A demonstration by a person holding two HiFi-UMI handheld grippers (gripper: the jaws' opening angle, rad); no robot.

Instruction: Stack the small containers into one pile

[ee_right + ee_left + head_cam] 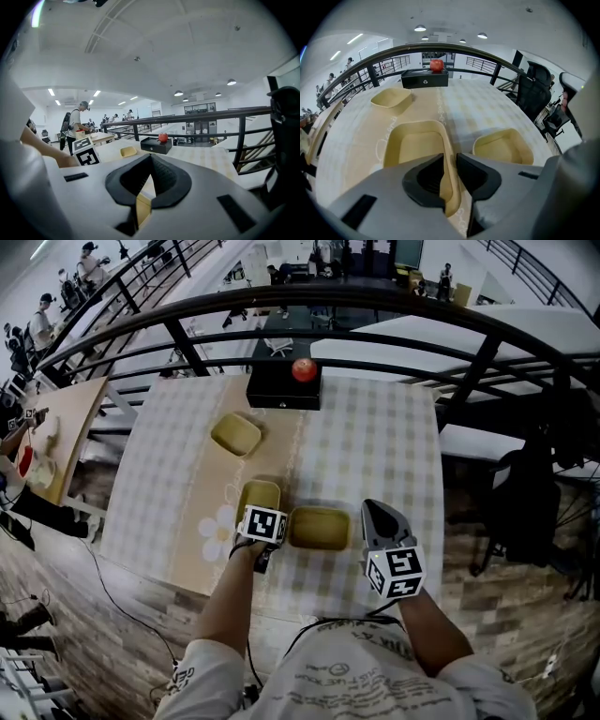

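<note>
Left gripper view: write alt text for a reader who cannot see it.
The left gripper is clamped on the right wall of a yellow container on a checked table. A second container sits to its right, a third container farther back left, before a black box topped by a red apple.

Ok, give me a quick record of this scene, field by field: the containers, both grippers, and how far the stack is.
containers: three yellow, none nested: near-left container, middle container, far container
left gripper: shut on the near-left container's right wall
right gripper: shut, empty, right of the middle container
stack: not started
table: checked cloth
far edge: black box, red round object on top
</note>
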